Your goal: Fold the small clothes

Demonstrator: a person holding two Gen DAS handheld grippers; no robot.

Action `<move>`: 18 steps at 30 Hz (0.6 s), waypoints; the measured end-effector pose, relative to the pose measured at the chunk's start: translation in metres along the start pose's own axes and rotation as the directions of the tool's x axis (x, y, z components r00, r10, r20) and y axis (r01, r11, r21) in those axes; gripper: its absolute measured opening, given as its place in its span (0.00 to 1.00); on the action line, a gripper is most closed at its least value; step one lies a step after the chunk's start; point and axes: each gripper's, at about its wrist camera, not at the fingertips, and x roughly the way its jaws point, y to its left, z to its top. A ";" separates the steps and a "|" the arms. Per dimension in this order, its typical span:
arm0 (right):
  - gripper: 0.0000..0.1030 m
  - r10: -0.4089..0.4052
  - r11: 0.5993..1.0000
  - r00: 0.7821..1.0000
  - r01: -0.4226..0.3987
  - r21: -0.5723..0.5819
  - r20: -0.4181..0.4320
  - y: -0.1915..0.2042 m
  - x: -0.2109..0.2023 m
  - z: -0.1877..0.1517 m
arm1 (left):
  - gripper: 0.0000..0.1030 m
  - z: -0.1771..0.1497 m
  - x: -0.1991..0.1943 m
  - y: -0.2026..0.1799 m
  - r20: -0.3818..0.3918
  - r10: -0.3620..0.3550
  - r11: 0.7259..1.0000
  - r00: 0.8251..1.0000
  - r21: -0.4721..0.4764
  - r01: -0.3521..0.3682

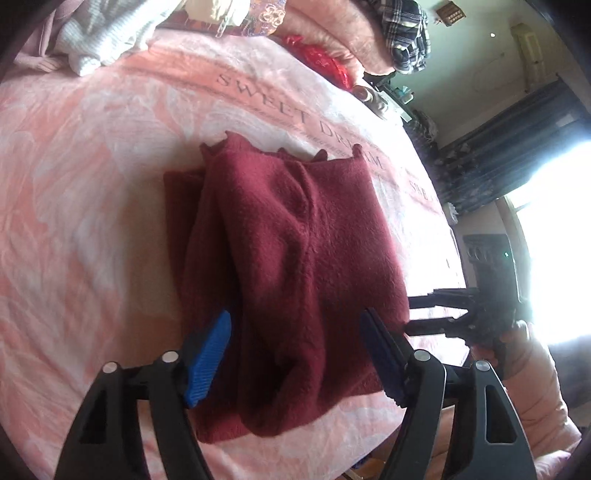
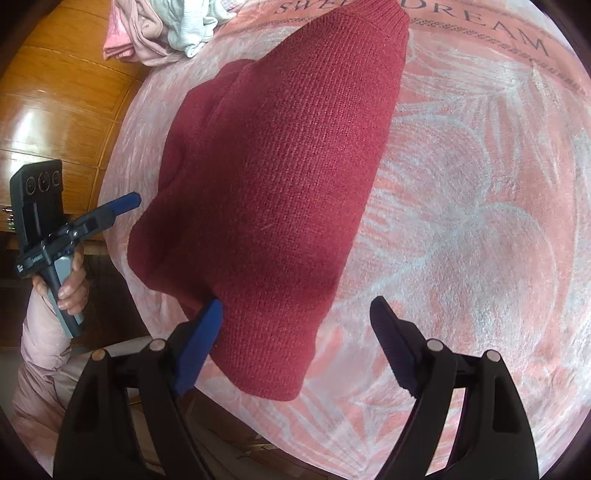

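Observation:
A dark red knit sweater (image 1: 288,236) lies folded on the pink bedspread (image 1: 74,192), which has "SWEET DREAM" printed on it. My left gripper (image 1: 295,356) hangs open over the sweater's near end, one blue pad on each side of the cloth and neither pressing on it. At the sweater's right edge the right gripper (image 1: 413,314) shows with its black fingers apart. In the right wrist view the sweater (image 2: 280,166) stretches away, and my right gripper (image 2: 299,326) is open over its near corner, holding nothing. A hand holds the left gripper (image 2: 123,206) at the far left.
A heap of white and pink clothes (image 1: 96,40) lies at the bed's far end, also in the right wrist view as a pile (image 2: 173,26). Red cloth (image 1: 321,59) and a plaid garment (image 1: 406,33) sit behind. A wooden panel (image 2: 55,96) borders the bed. A bright window (image 1: 554,229) glares.

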 end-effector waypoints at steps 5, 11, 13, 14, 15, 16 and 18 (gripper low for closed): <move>0.79 -0.008 1.000 1.000 0.008 0.010 0.003 -0.002 -0.002 -0.002 | 0.72 -0.022 0.013 -0.018 -0.029 0.102 0.991 0.994 0.091 -0.099; 0.79 -0.023 1.000 1.000 0.023 0.005 -0.022 -0.001 0.004 -0.006 | 0.32 -0.034 0.046 -0.013 -0.157 0.167 0.984 0.973 0.091 -0.155; 0.79 -0.026 1.000 0.999 0.026 -0.005 -0.029 0.001 0.005 -0.006 | 0.12 -0.036 0.046 -0.005 -0.174 0.112 0.994 0.978 0.032 -0.108; 0.79 -0.027 1.000 0.999 0.026 -0.010 -0.029 0.002 0.005 -0.006 | 0.11 -0.035 0.042 -0.004 -0.172 0.092 0.996 0.981 0.013 -0.091; 0.79 -0.026 1.000 0.999 0.025 -0.015 -0.026 0.002 0.004 -0.007 | 0.10 -0.034 0.034 -0.003 -0.165 0.069 0.998 0.984 0.001 -0.070; 0.79 -0.021 1.000 1.000 0.020 -0.016 -0.023 0.003 0.003 -0.007 | 0.09 -0.031 0.021 -0.004 -0.140 0.045 0.999 0.989 -0.005 -0.046; 0.80 -0.005 1.000 1.000 0.005 -0.013 -0.015 0.002 -0.001 -0.008 | 0.09 -0.027 -0.002 -0.008 -0.098 0.007 1.000 0.995 0.010 -0.006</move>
